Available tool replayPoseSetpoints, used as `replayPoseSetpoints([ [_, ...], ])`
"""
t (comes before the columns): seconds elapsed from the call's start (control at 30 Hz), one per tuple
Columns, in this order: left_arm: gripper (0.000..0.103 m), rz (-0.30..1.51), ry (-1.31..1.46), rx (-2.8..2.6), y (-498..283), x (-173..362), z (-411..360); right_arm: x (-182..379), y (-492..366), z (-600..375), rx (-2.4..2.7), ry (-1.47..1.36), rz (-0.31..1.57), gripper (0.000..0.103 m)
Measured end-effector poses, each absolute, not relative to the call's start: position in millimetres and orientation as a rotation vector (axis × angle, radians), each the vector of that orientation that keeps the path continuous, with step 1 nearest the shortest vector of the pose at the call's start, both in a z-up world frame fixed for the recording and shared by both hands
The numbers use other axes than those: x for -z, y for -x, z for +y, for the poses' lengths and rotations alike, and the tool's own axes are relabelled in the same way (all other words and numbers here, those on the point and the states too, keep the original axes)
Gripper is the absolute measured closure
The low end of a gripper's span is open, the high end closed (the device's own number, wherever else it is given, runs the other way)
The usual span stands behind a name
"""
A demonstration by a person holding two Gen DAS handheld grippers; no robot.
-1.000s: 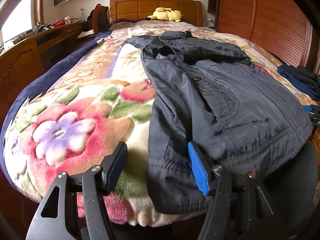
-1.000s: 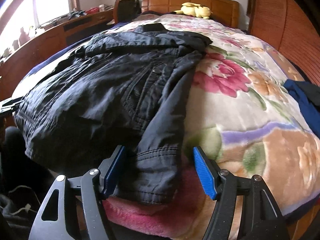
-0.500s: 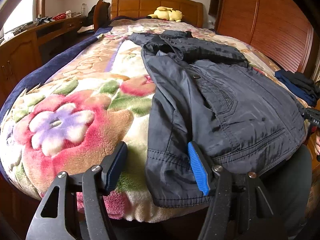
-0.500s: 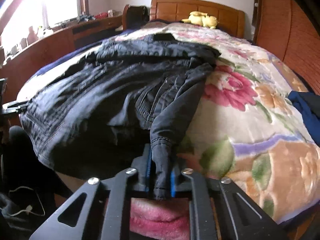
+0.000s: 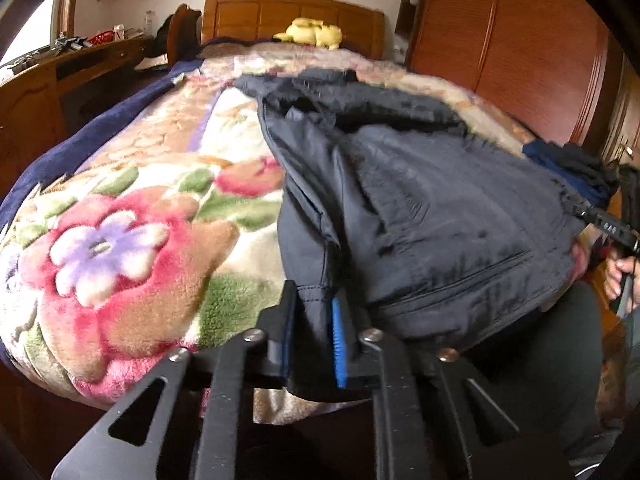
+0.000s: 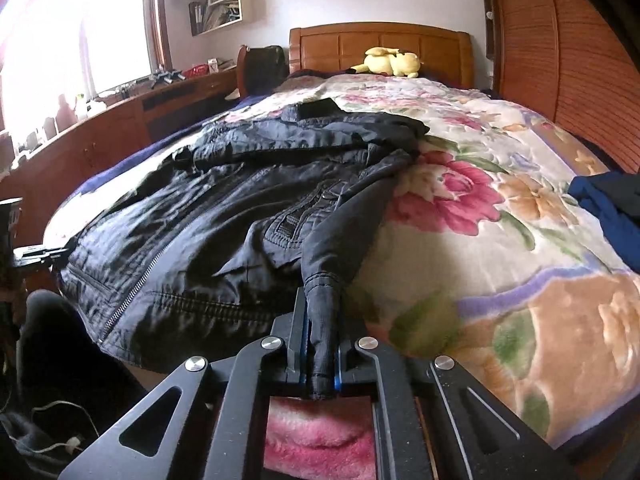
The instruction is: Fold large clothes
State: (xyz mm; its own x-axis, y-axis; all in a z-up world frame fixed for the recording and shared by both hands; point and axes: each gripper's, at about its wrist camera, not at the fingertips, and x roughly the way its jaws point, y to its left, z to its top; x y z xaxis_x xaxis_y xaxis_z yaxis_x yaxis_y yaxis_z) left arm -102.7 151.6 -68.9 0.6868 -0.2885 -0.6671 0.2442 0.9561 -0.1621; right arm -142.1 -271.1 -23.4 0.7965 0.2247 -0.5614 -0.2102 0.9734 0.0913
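Your dark jacket (image 6: 224, 208) lies face up across the foot of the bed (image 6: 500, 208), hem hanging over the near edge. Your left gripper (image 5: 312, 332) has just closed; its fingers are clamped on the left sleeve cuff (image 5: 310, 304). Your right gripper (image 6: 320, 352) has its fingers pinched tight on the right sleeve cuff (image 6: 322, 300).

Risks, as I judge them: the fabric looks slick, so a cuff could slip out w/ a quick pull. Lifting both sleeves unevenly could drag the jacket off the edge, since little of it is anchored there.

Surface & room: a thick floral blanket (image 5: 120, 248), soft and grippy. Wooden headboard w/ a yellow plush toy (image 6: 390, 62) at the far end, wardrobe along one side, long desk under a bright window opposite. Folded blue clothes (image 6: 608, 204) sit at the bed's right edge.
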Motion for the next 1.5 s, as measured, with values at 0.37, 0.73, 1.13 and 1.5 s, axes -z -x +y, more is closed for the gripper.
replayPoseSetpoints([
  [0.37, 0.096, 0.518, 0.125, 0.353, 132, -13, 152, -27, 169, -271, -0.237, -0.030, 0.493, 0.097],
  [0.73, 0.096, 0.316, 0.122, 0.377, 156, -91, 154, -89, 216, -284, -0.261, -0.020, 0.333, 0.097],
  [1.13, 0.096, 0.233, 0.070, 0.339, 102, -129, 146, -114, 186, -289, -0.262, 0.010, 0.253, 0.098],
  [1.5, 0.096, 0.260, 0.058, 0.279, -6, -117, 139, -109, 70, -278, -0.215, 0.010, 0.314, 0.098],
])
